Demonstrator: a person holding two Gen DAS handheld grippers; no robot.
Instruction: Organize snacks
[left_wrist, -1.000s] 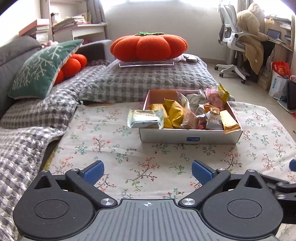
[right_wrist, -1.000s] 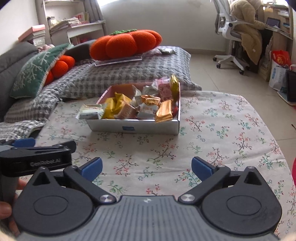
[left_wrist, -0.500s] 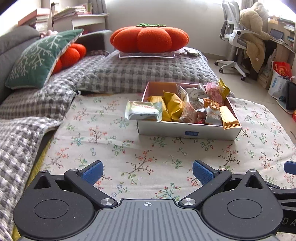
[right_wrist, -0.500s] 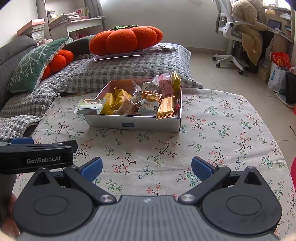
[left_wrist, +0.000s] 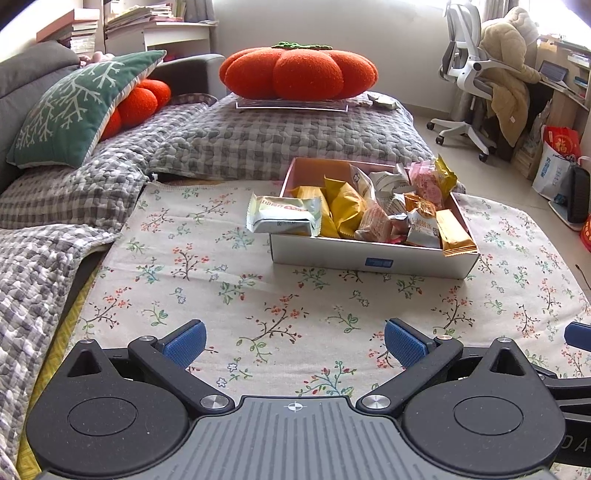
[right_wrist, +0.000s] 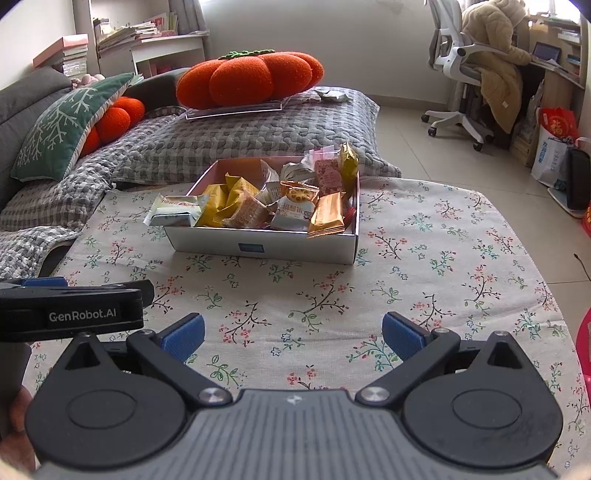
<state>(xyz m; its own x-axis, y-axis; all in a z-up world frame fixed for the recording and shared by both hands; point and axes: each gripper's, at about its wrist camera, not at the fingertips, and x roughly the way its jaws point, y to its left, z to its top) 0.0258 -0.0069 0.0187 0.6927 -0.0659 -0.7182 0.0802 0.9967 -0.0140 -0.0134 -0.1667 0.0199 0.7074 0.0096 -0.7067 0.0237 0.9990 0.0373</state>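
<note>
A white cardboard box (left_wrist: 369, 258) with a pink inside stands on the floral tablecloth (left_wrist: 229, 295) and holds several wrapped snacks. A pale green and white packet (left_wrist: 282, 219) hangs over the box's left edge. Yellow packets (left_wrist: 343, 208) and a gold bar (left_wrist: 454, 232) lie inside. The same box (right_wrist: 266, 245) shows in the right wrist view. My left gripper (left_wrist: 295, 343) is open and empty, well in front of the box. My right gripper (right_wrist: 293, 338) is open and empty, also short of the box. The left gripper's body (right_wrist: 70, 314) shows at the right view's left edge.
A grey checked sofa cover (left_wrist: 258, 136) lies behind the table, with an orange pumpkin cushion (left_wrist: 299, 74) and a green pillow (left_wrist: 77, 110). An office chair (left_wrist: 476, 85) with a coat and bags stand on the floor to the right.
Both grippers have risen and tilted down a little, so the box sits lower in view. Both stay open and empty. The snacks have not moved.
</note>
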